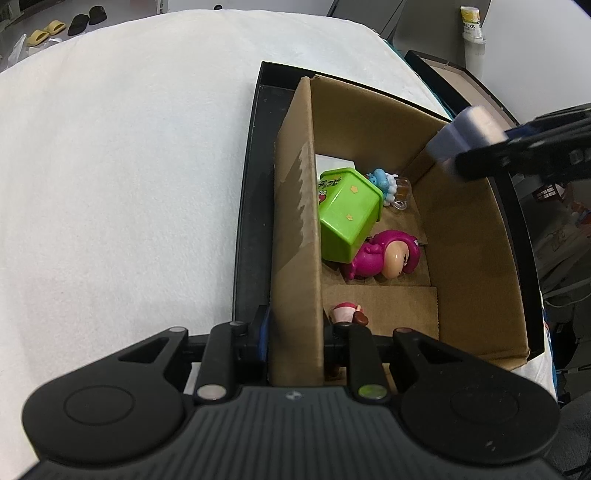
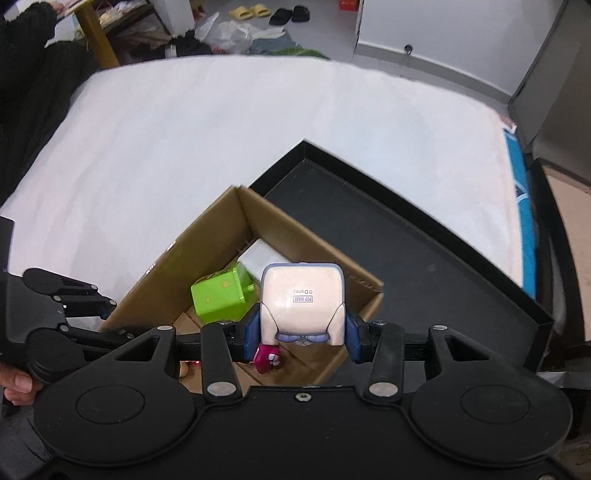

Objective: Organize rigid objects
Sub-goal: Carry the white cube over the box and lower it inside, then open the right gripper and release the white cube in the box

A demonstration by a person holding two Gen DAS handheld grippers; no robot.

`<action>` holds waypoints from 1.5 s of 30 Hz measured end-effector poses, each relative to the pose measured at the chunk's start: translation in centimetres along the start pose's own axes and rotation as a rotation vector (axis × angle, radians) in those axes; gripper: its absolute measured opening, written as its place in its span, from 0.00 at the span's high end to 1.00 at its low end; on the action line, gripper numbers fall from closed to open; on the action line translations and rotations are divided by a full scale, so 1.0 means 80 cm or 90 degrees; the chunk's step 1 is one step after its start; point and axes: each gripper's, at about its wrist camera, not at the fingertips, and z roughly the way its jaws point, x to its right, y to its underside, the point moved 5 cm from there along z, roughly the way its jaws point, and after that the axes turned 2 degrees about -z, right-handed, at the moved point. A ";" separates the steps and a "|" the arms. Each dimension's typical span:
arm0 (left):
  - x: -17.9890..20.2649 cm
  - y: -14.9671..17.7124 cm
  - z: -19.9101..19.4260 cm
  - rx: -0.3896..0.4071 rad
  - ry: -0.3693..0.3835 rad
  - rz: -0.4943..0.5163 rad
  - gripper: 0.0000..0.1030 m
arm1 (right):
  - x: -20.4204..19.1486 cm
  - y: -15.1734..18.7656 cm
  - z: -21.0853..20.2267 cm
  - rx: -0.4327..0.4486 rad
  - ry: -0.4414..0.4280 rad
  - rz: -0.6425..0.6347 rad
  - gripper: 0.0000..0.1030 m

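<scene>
An open cardboard box (image 1: pixel 469 258) stands in a black tray (image 1: pixel 251 206) on a white-covered table. Inside it lie a green house-shaped toy (image 1: pixel 347 214), a magenta figure (image 1: pixel 380 258), a blue figure (image 1: pixel 382 181), a clear mug (image 1: pixel 402 192) and a small pink-capped figure (image 1: pixel 347 314). My left gripper (image 1: pixel 295 332) is shut on the box's left wall. My right gripper (image 2: pixel 301 332) is shut on a white, lavender-edged figure (image 2: pixel 303 299) and holds it above the box's right side. That figure (image 1: pixel 465 136) also shows in the left wrist view.
The white cloth (image 2: pixel 221 129) covers the table to the left of and beyond the tray. A second dark box (image 2: pixel 565 221) sits past the table's right edge. Slippers (image 2: pixel 251 11) and bags lie on the floor behind. A person's thumb (image 2: pixel 16 384) shows at the left.
</scene>
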 end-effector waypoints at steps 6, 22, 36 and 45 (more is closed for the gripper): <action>-0.003 -0.002 0.002 -0.003 0.004 -0.004 0.80 | -0.008 0.003 0.031 -0.034 0.007 -0.016 0.57; 0.006 -0.006 0.007 -0.006 -0.013 0.004 0.80 | -0.025 0.007 0.086 -0.100 0.029 -0.064 0.57; 0.014 -0.010 0.011 -0.018 0.000 -0.021 0.77 | -0.021 -0.004 0.083 -0.100 0.072 -0.064 0.51; 0.020 -0.023 -0.010 -0.013 0.005 -0.031 0.76 | -0.021 -0.011 0.028 -0.056 0.071 -0.040 0.39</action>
